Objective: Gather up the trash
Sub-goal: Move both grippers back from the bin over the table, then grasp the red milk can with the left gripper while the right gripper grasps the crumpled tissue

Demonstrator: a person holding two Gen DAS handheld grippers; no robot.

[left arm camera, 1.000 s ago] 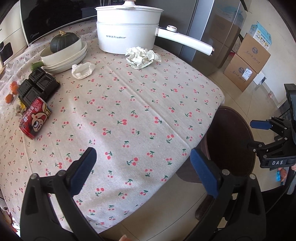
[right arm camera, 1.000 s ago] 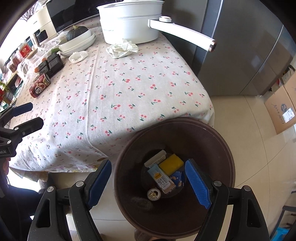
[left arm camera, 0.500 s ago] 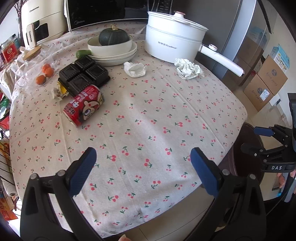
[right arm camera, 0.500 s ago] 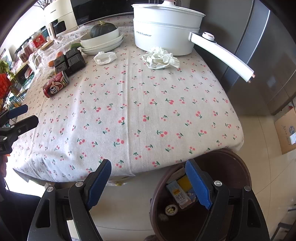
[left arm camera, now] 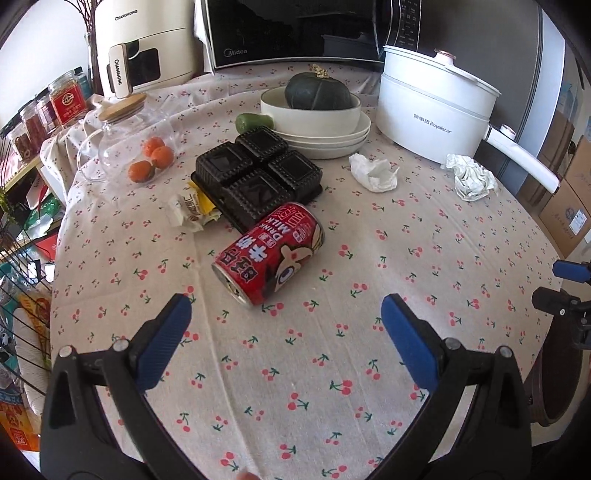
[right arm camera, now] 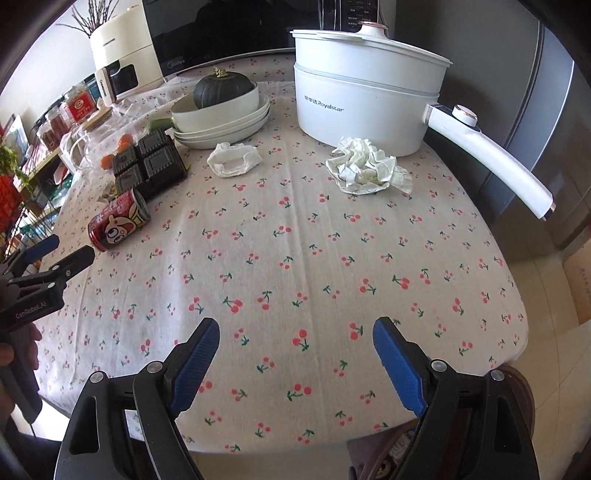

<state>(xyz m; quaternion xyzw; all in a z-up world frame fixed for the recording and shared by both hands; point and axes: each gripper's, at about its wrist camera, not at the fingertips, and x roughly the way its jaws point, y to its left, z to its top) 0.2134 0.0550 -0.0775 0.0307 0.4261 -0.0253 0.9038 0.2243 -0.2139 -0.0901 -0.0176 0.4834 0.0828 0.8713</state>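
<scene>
"Royalstar" pot [right arm camera: 365,107], "MILK DRINK" can [left arm camera: 269,253], perhaps Midea microwave [left arm camera: 295,33]; both hand-held grippers [left arm camera: 286,325] [right arm camera: 295,350] spread, empty.

Cherry-print cloth covers the table [right arm camera: 295,258]; a red cartoon can [left arm camera: 269,253], black tray [left arm camera: 258,177], white pot [right arm camera: 365,107], dark green squash [left arm camera: 317,92].

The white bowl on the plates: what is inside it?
A dark green squash sits in the bowl, its top above the rim. Anything beneath the squash is hidden.

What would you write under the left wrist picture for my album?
Open left hand-held gripper hovering over a cherry tablecloth, facing a tipped red milk-drink can.
</scene>
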